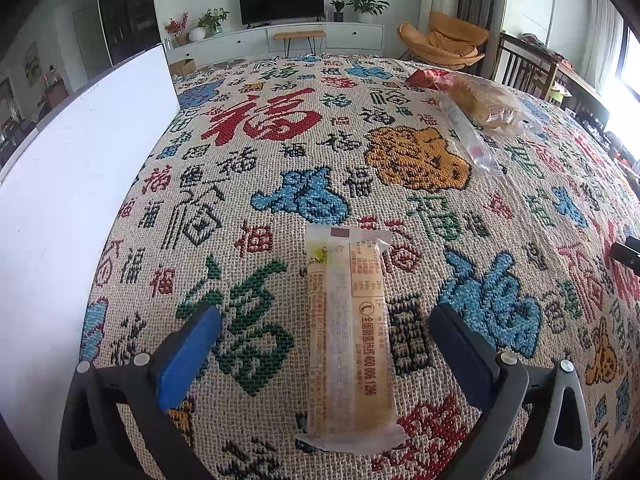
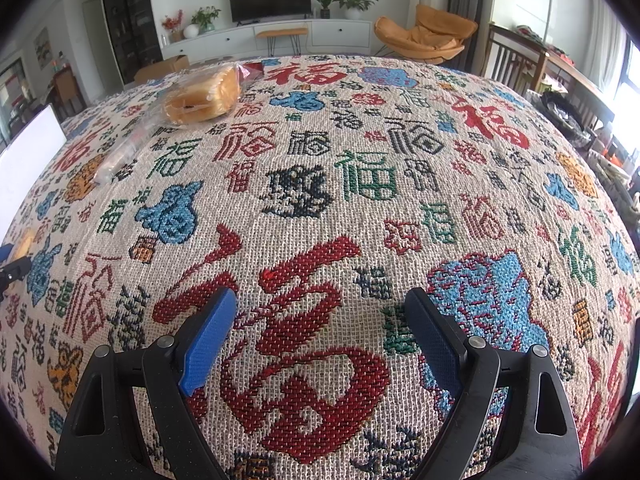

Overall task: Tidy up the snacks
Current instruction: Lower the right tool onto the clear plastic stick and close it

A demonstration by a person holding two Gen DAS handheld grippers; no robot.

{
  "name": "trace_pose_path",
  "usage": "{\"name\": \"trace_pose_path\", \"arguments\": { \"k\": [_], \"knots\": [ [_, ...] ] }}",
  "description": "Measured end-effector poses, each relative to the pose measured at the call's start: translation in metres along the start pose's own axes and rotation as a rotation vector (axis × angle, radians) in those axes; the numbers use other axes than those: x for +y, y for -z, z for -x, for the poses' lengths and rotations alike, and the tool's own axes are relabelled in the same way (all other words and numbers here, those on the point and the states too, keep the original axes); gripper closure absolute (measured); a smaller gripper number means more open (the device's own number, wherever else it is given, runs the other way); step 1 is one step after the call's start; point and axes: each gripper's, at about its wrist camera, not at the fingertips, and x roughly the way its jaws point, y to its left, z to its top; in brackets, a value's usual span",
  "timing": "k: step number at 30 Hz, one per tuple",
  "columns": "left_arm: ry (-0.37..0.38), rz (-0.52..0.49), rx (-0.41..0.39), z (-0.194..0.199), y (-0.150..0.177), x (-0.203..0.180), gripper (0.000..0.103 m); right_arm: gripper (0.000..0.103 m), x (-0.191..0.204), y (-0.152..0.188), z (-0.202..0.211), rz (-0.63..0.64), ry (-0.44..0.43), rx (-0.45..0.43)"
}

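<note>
Figure. Two wrist views over a table covered by a woven cloth with multicoloured characters.

Left wrist view: the left gripper [image 1: 325,332] stood spread wide, its blue pads clear of everything. Between the jaws, touching neither, lay a long snack bar [image 1: 349,332] in a pale, printed film wrapper, flat on the tablecloth [image 1: 280,120] and running lengthwise from 6 o'clock toward 12 o'clock. At 9 o'clock a white board [image 1: 80,168] stood upright along the cloth's edge. Toward 1 o'clock, well apart from the bar, a bagged bread loaf [image 1: 486,100] rested in clear plastic, with a red packet [image 1: 426,78] just behind it and a slim clear-wrapped item [image 1: 470,136] just in front.

Right wrist view: the right gripper [image 2: 322,332] was likewise spread and empty over bare cloth; the bread loaf [image 2: 204,96] sat at 11 o'clock.

Handling, judged: the bar looked light and soft-filled, its film probably slick, so firm pressure might crush or squeeze it out endwise. The likeliest hold was across the narrow width at mid-length, pads on the long edges, avoiding the flimsy crimped end seals. The bread appeared lighter still and easily dented.
</note>
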Motion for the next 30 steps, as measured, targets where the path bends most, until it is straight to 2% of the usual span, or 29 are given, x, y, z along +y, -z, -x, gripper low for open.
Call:
{"name": "trace_pose_path", "arguments": {
  "k": [5, 7, 8, 11, 14, 16, 17, 20, 21, 22, 23, 24, 25, 26, 30],
  "knots": [
    [0.0, 0.001, 0.0, 0.0, 0.0, 0.0, 0.0, 0.014, 0.001, -0.001, 0.0, -0.002, 0.006, 0.003],
    [0.0, 0.001, 0.0, 0.0, 0.0, 0.0, 0.0, 0.015, 0.007, -0.01, -0.002, -0.036, 0.036, 0.068],
    [0.0, 0.001, 0.0, 0.0, 0.0, 0.0, 0.0, 0.015, 0.013, -0.017, -0.002, -0.057, 0.02, 0.11],
    [0.001, 0.001, 0.0, 0.0, -0.001, 0.0, 0.0, 0.016, 0.054, -0.046, 0.003, -0.105, -0.193, 0.12],
    [0.001, 0.001, 0.0, 0.0, -0.001, 0.0, 0.0, 0.017, 0.123, -0.081, 0.0, -0.024, -0.266, 0.103],
    [0.001, 0.001, 0.0, 0.0, 0.0, 0.0, 0.0, 0.018, 0.171, -0.103, -0.017, 0.059, -0.251, 0.115],
    [0.001, 0.001, 0.0, 0.0, 0.0, 0.0, 0.0, 0.018, 0.193, -0.113, -0.029, 0.094, -0.216, 0.125],
    [0.001, 0.001, 0.0, 0.0, -0.001, 0.0, 0.0, 0.02, 0.227, -0.13, -0.06, 0.111, -0.111, 0.13],
    [0.001, 0.001, 0.0, 0.0, -0.001, 0.0, 0.0, 0.023, 0.231, -0.131, -0.066, 0.105, -0.089, 0.127],
    [0.001, 0.001, 0.0, 0.0, 0.0, 0.0, 0.0, 0.048, 0.234, -0.132, -0.073, 0.098, -0.077, 0.129],
    [0.001, 0.001, 0.0, 0.0, 0.0, 0.0, 0.0, 0.065, 0.235, -0.13, -0.08, 0.089, -0.058, 0.149],
    [0.001, 0.001, 0.0, 0.0, 0.0, 0.0, 0.0, 0.068, 0.232, -0.128, -0.079, 0.075, -0.064, 0.131],
    [0.0, 0.001, 0.0, 0.0, -0.001, 0.0, 0.0, 0.08, 0.229, -0.126, -0.077, 0.067, -0.085, 0.131],
    [0.0, 0.001, 0.0, 0.0, -0.001, 0.0, 0.0, 0.084, 0.226, -0.123, -0.073, 0.066, -0.088, 0.136],
    [0.001, 0.001, 0.001, 0.0, -0.001, 0.0, 0.0, 0.084, 0.214, -0.089, -0.041, 0.108, -0.172, 0.165]
  ]
}}
